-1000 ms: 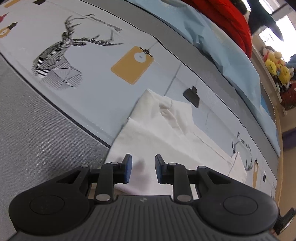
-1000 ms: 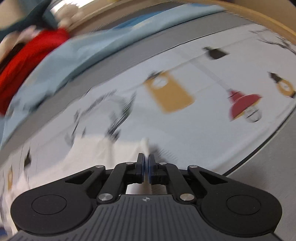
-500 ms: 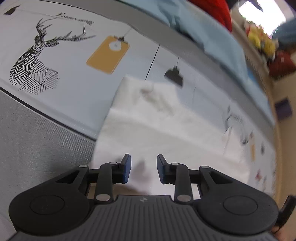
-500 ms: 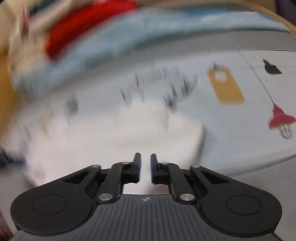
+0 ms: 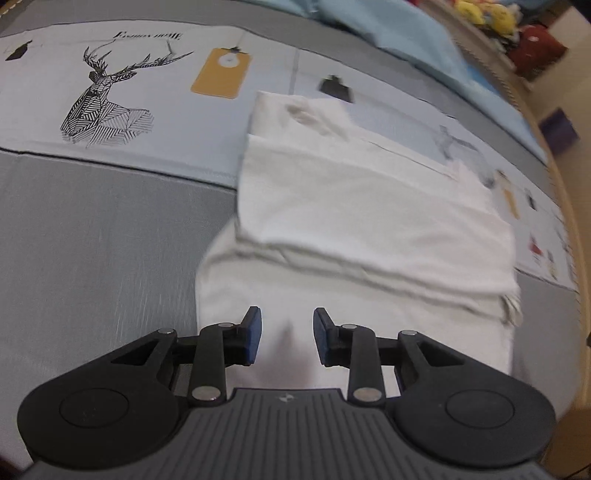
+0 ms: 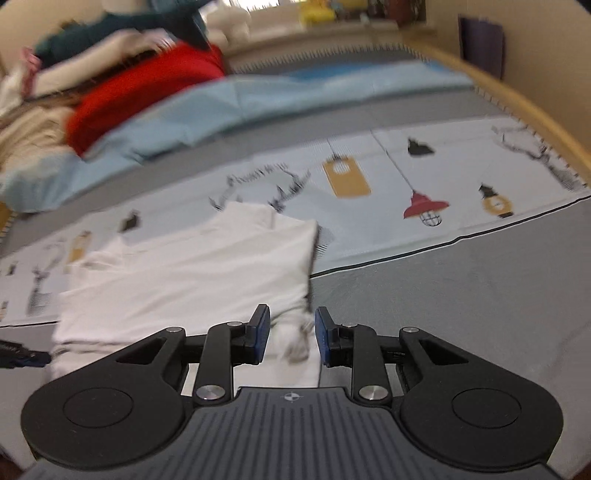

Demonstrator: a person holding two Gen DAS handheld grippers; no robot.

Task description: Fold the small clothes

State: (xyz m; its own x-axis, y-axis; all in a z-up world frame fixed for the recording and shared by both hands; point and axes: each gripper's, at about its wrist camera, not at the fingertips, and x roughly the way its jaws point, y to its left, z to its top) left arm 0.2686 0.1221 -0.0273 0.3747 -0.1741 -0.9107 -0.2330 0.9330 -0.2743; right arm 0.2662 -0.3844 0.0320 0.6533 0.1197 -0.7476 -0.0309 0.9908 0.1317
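Note:
A white garment [image 5: 369, 221] lies folded on the printed bed cover [image 5: 166, 155], its upper layer doubled over a lower one. My left gripper [image 5: 287, 339] hovers open over the near lower layer, with nothing between its pads. In the right wrist view the same garment [image 6: 192, 273] spreads out to the left. My right gripper [image 6: 291, 334] is above its near right corner. Its jaws are opening. The crumpled corner shows in the gap, and the pads do not press on it.
A grey band of the cover [image 6: 443, 295] runs along the near side. A light blue blanket [image 6: 258, 107] and a red garment [image 6: 147, 88] are piled at the back. Plush toys [image 5: 487, 14] sit beyond. A wooden bed edge [image 6: 517, 107] curves along the right.
My right gripper was shut on a white cloth corner; its jaws have parted and it has swung to the garment's near corner. My left gripper has drawn back, so more of the garment shows.

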